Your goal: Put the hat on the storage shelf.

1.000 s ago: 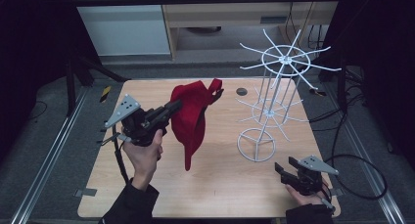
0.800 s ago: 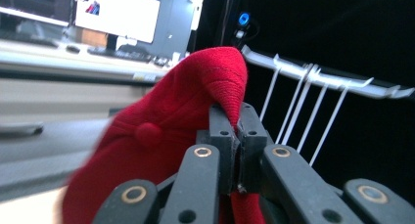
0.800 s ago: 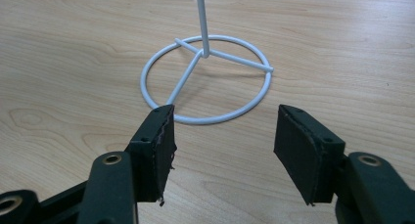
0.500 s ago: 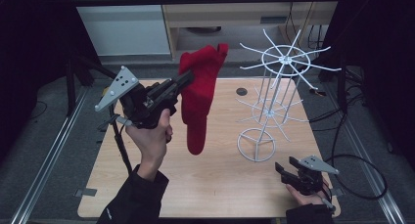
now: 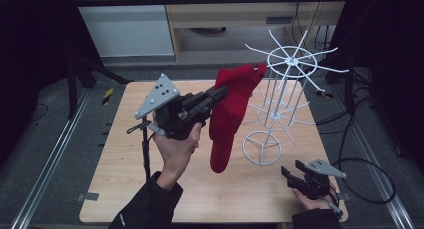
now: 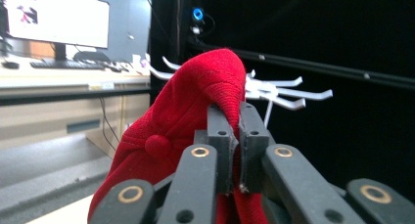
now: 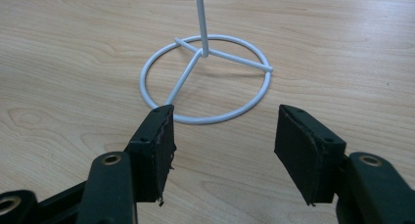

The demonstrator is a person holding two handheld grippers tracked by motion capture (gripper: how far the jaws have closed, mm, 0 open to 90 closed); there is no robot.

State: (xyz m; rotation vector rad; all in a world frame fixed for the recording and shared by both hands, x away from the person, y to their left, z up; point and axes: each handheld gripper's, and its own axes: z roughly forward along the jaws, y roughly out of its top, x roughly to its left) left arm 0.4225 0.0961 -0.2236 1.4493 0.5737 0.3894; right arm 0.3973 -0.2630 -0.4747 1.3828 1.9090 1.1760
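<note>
Left claw [image 5: 220,93] clamped on red glove [image 5: 227,116], held up beside white wire rack [image 5: 280,104]. Right claw [image 7: 222,136] open, empty, low over surface [image 5: 125,154]. We risk snagging a prong and tipping the rack.

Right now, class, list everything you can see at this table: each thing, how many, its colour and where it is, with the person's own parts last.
Soft red fabric garment: one, red, held up above the table, hanging beside the rack.
Wire hanging rack with spokes: one, white, right half of the table.
Wooden table: one, pale wood.
Left gripper: one, black, raised, shut on the garment.
Right gripper: one, black, low at the table's right near corner, open.
</note>
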